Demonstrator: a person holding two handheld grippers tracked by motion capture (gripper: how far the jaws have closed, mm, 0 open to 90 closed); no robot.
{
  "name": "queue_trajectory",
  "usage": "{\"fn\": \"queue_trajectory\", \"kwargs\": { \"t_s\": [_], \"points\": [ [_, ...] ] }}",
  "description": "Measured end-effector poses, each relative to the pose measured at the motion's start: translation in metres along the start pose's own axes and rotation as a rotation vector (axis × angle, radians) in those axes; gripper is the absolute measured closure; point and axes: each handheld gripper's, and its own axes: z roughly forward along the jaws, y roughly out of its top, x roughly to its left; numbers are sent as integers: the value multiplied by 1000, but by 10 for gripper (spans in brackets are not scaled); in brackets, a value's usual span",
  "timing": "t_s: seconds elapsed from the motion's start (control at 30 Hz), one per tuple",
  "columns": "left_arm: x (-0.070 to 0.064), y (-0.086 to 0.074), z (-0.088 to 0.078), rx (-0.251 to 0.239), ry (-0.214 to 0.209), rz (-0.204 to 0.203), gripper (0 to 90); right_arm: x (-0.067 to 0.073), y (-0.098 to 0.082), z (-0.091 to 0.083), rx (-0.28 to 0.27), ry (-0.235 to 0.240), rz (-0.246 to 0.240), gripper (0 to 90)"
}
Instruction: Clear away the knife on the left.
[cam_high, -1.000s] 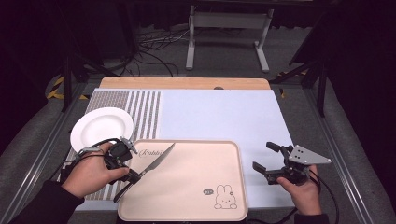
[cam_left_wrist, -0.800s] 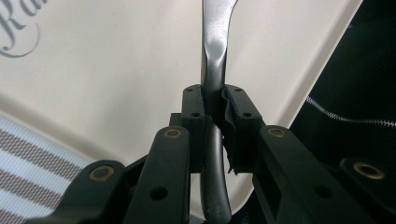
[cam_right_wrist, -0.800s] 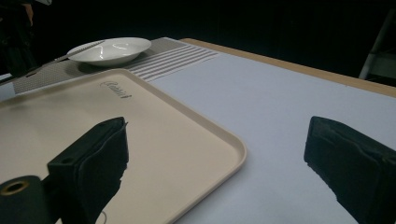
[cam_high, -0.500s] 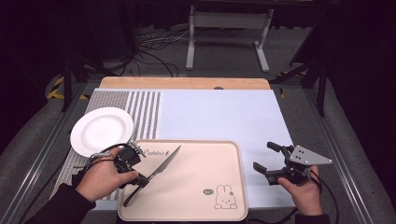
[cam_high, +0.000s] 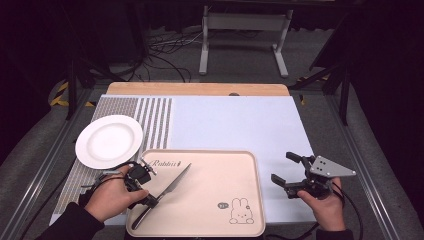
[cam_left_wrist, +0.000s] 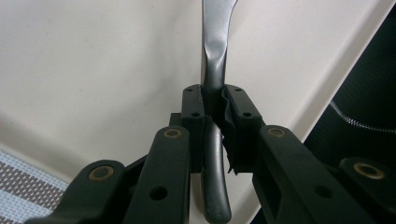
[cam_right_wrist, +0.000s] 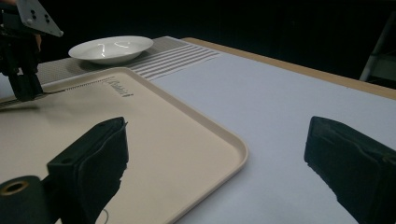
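Note:
A dark grey table knife (cam_high: 170, 189) lies slanted over the left part of the beige rabbit-print tray (cam_high: 200, 152), blade pointing up and right. My left gripper (cam_high: 146, 194) is shut on its handle. In the left gripper view the pads clamp the knife (cam_left_wrist: 215, 51) low over the tray floor (cam_left_wrist: 93, 70). My right gripper (cam_high: 289, 173) rests open on the pale blue mat, right of the tray, with nothing between its jaws. From the right gripper view, its own gripper (cam_right_wrist: 219, 158) stands wide apart by the tray's corner (cam_right_wrist: 236, 145), and the left gripper (cam_right_wrist: 21, 70) is far left.
A white plate (cam_high: 109, 141) sits on the striped cloth (cam_high: 155, 117) left of the mat, just beyond the tray's left corner; it shows as a plate (cam_right_wrist: 112, 46) in the right gripper view too. Pale blue mat (cam_high: 235, 122) stretches behind the tray. Dark floor and cables surround the table.
My left hand has come down and toward the near edge with the knife, bringing it lower over the tray. The right gripper has stayed put.

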Motion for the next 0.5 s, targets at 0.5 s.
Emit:
{"fn": "queue_trajectory", "kwargs": {
  "t_s": [0.5],
  "points": [
    [6,-3,8,9,-14,-33,795,0,0,-1,-3,-4,1,61]
  ]
}}
